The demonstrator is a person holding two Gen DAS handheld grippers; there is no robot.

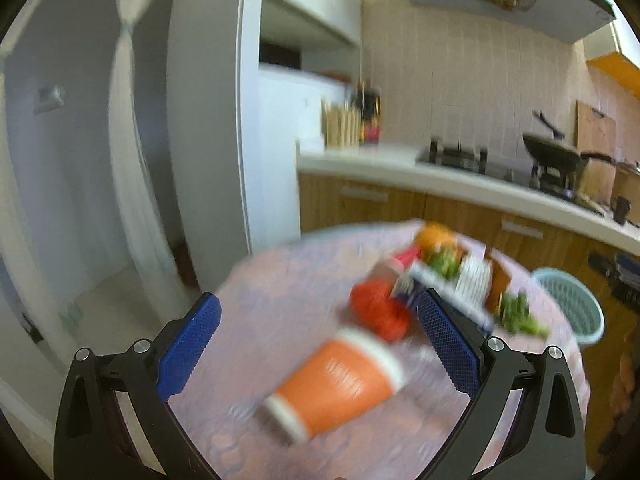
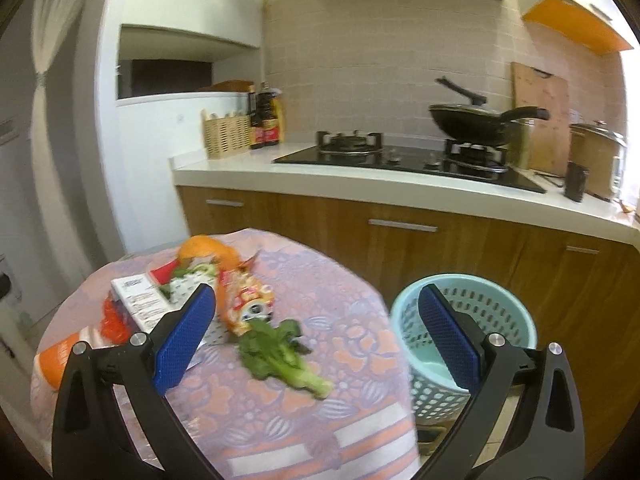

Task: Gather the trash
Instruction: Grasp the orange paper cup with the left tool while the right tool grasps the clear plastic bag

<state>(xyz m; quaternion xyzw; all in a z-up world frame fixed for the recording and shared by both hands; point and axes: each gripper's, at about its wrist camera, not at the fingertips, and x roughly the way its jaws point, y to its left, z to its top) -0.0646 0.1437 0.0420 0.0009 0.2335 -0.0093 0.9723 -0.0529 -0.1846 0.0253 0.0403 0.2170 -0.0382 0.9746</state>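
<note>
An orange paper cup (image 1: 340, 384) lies on its side on the round table's pink patterned cloth (image 1: 280, 300), between the fingers of my open, empty left gripper (image 1: 320, 344). Behind it lie a red wrapper (image 1: 378, 312), a white carton (image 1: 448, 292), orange peel (image 1: 436, 236) and greens (image 1: 520, 316). My right gripper (image 2: 316, 336) is open and empty above the table; a leafy green stalk (image 2: 284, 356) lies between its fingers, with a snack wrapper (image 2: 248, 300), carton (image 2: 140, 300) and peel (image 2: 208, 252) behind. A light blue basket (image 2: 472, 320) stands on the floor to the right.
A kitchen counter (image 2: 360, 184) with wooden cabinets runs behind the table, holding a gas hob, a black wok (image 2: 472, 124), bottles and a wicker basket. A white fridge-like unit (image 2: 160, 140) and a curtain stand to the left. The left wrist view is motion-blurred.
</note>
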